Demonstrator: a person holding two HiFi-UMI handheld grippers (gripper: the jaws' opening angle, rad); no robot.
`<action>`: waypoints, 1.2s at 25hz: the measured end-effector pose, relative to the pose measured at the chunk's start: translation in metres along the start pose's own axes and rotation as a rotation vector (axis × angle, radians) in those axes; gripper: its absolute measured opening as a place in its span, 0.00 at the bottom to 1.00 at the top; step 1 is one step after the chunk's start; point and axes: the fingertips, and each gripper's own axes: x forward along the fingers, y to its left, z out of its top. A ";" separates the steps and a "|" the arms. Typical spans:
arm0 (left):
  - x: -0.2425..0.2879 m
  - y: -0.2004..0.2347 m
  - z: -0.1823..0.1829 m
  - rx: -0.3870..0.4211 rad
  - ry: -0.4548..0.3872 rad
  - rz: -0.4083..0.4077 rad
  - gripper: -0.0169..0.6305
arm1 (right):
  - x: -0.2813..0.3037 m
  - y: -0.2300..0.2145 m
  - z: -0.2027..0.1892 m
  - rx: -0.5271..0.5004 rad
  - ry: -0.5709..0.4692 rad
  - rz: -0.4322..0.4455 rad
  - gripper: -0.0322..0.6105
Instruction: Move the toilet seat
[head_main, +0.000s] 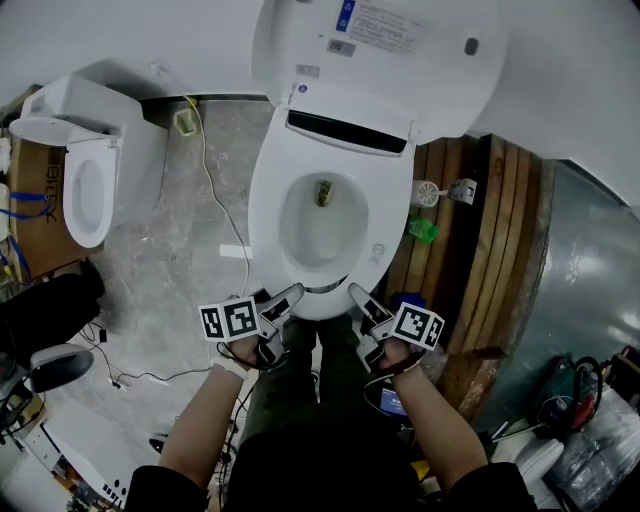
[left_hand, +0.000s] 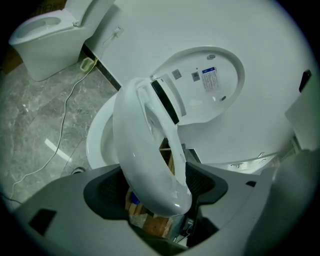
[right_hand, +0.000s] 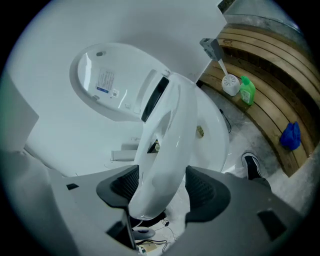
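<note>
Now, seat: glossy white oval plastic toilet seat (left_hand: 145, 165), raised off white ceramic bowl (left_hand: 97, 145)
left gripper (head_main: 290, 295): jaws pinch rim, 7 o'clock
right gripper (head_main: 355, 293): jaws pinch rim, 5 o'clock

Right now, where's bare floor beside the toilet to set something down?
Mostly bare: the floor between the toilet and the second toilet, crossed by one cable. Crowded: the wooden boards on the right, with brush and green bottle.
</note>
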 end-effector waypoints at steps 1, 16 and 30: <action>-0.002 -0.005 0.002 0.000 -0.009 -0.009 0.54 | -0.002 0.004 0.001 0.000 -0.004 0.007 0.54; -0.040 -0.057 0.016 -0.035 -0.115 -0.081 0.54 | -0.029 0.047 0.022 0.060 -0.070 0.082 0.54; -0.061 -0.108 0.032 0.055 -0.182 -0.111 0.54 | -0.053 0.089 0.041 0.089 -0.131 0.164 0.54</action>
